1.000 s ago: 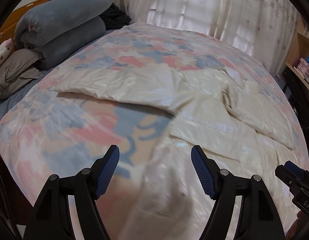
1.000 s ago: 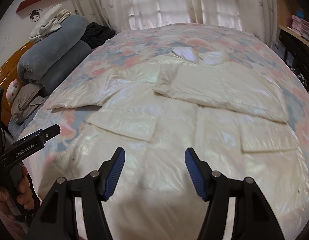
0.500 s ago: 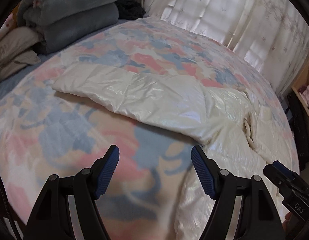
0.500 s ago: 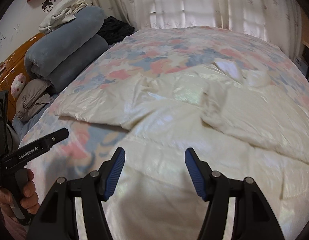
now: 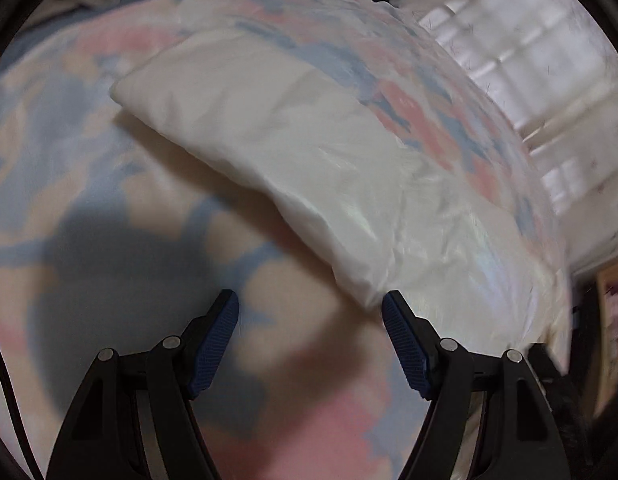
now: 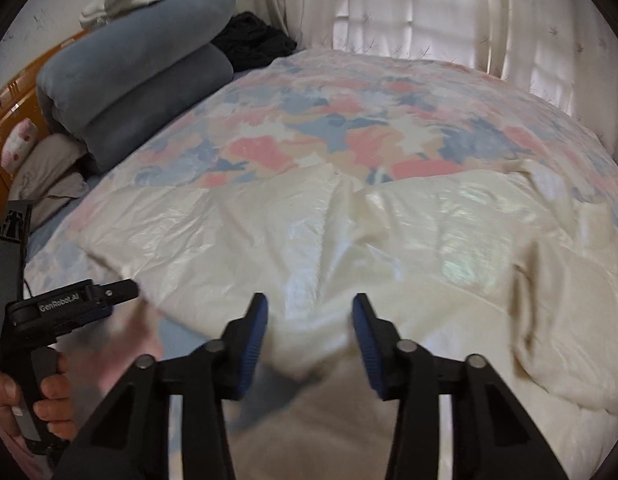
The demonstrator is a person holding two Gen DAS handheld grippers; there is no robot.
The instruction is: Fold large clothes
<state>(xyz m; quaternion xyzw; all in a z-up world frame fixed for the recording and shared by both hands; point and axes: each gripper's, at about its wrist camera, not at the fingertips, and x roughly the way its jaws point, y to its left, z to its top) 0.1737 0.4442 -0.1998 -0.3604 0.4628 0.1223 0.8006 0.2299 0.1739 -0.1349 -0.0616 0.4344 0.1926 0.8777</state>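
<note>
Cream jacket point(image 6: 389, 240), glossy & puffy, lay spread on the floral bedspread point(image 6: 349, 128), right under and ahead of both claws. Right claw point(image 6: 307, 320) was closing its jaws w/ a bunched fold of the jacket's near edge between the pads; too blurred to tell if they'd pinched it yet. Left claw point(image 5: 311, 312) stood wide open, nothing held, over bare bedspread point(image 5: 89, 200), its right-hand finger point(image 5: 405, 340) at the sleeve's point(image 5: 269, 136) near corner. Step looked like: getting hold of the near edge to start a fold. Next prob. needs the left claw shifted onto the sleeve edge & shut, then both lifting together. Farther off, beyond the jacket: rolled grey blankets point(image 6: 141, 76), curtains point(image 6: 429, 12).
</note>
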